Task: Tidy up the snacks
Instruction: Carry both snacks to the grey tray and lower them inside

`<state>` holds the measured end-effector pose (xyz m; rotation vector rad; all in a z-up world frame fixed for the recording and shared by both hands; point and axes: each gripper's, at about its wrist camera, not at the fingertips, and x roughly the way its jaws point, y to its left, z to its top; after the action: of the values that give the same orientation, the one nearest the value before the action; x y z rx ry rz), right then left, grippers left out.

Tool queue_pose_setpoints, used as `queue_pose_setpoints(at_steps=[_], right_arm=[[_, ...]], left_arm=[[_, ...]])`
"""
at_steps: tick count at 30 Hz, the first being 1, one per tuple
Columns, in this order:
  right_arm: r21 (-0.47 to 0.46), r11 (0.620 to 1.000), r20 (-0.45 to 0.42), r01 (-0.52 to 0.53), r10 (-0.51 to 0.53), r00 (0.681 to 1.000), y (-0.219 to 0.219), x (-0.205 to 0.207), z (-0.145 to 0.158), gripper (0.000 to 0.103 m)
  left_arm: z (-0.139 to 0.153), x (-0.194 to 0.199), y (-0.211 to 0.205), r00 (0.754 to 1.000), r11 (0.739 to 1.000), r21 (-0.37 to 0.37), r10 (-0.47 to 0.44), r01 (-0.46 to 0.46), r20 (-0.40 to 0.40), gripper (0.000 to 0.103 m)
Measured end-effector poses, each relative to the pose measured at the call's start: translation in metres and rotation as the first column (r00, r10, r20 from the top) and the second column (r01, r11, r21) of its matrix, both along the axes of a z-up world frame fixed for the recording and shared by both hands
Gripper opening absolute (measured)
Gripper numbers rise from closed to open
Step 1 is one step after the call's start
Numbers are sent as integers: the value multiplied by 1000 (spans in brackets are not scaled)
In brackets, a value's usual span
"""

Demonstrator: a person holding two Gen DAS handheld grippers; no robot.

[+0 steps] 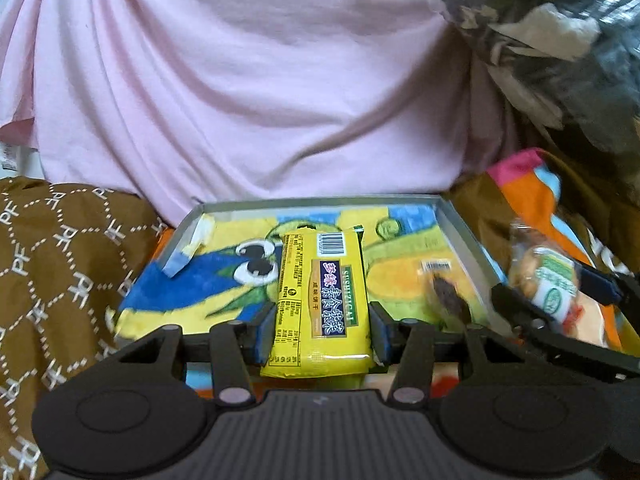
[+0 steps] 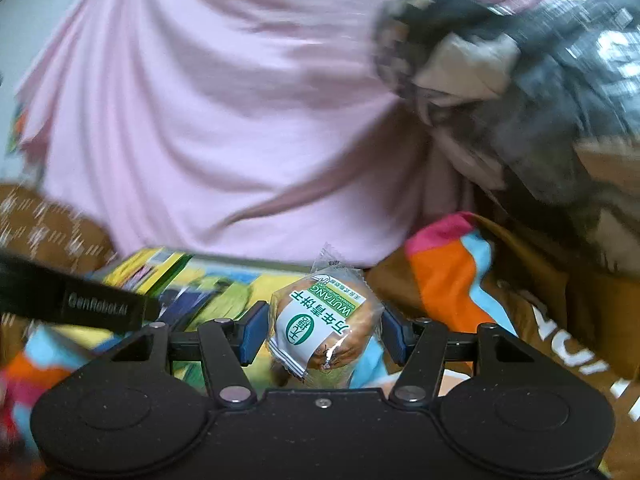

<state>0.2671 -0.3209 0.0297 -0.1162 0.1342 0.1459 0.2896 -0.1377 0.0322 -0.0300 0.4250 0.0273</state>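
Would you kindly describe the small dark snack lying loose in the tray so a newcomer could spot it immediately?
Start at the grey-rimmed tray with the bright cartoon picture, in front of the pink cloth. Right of the yellow packet held in the left gripper lies a small clear-wrapped dark snack near the tray's right wall. It alone is dark brown, loose, and carries a small barcode sticker.

My right claw [image 2: 323,330] grips a clear-wrapped biscuit packet [image 2: 320,320] with a green-and-white label, its blue pads [image 2: 253,330] pressed against both sides. Just beyond the packet lies a tray [image 2: 240,258] with a bright cartoon picture, much blurred. The other claw's black arm [image 2: 72,304] crosses in from the left. A pink cloth [image 2: 224,120] fills the background, with an orange and blue bag [image 2: 452,280] on the right.
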Motion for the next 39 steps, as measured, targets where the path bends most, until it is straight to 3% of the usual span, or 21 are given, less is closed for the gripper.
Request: queue_pose_setpoints(at_steps=[7,16,24,30,39], right_arm=[[3,1000,2,18,-18,1000,7,28,-11,60],[50,999,-102,4,1,995,5,52,-24,61],[46,999,-121,-20,25,992,7,57,-29,64],[-64,998,-100,5,-11,995,22,57,-34,66],[-57,998,-113,6,-12,994,22,59,-36,71]], left_arm=[[1,45,-4,999,999,16,36,-36,-1,52],[-10,82,-1,995,995,-43,84,-87,-62,52],[-17,91,-2,993,996,-55,68,-74,-96,52],[-23,93,-1,991,996,-46,73,-79,-112,52],[-30,94,-4,989,997,-42,64,-71,-137,53]])
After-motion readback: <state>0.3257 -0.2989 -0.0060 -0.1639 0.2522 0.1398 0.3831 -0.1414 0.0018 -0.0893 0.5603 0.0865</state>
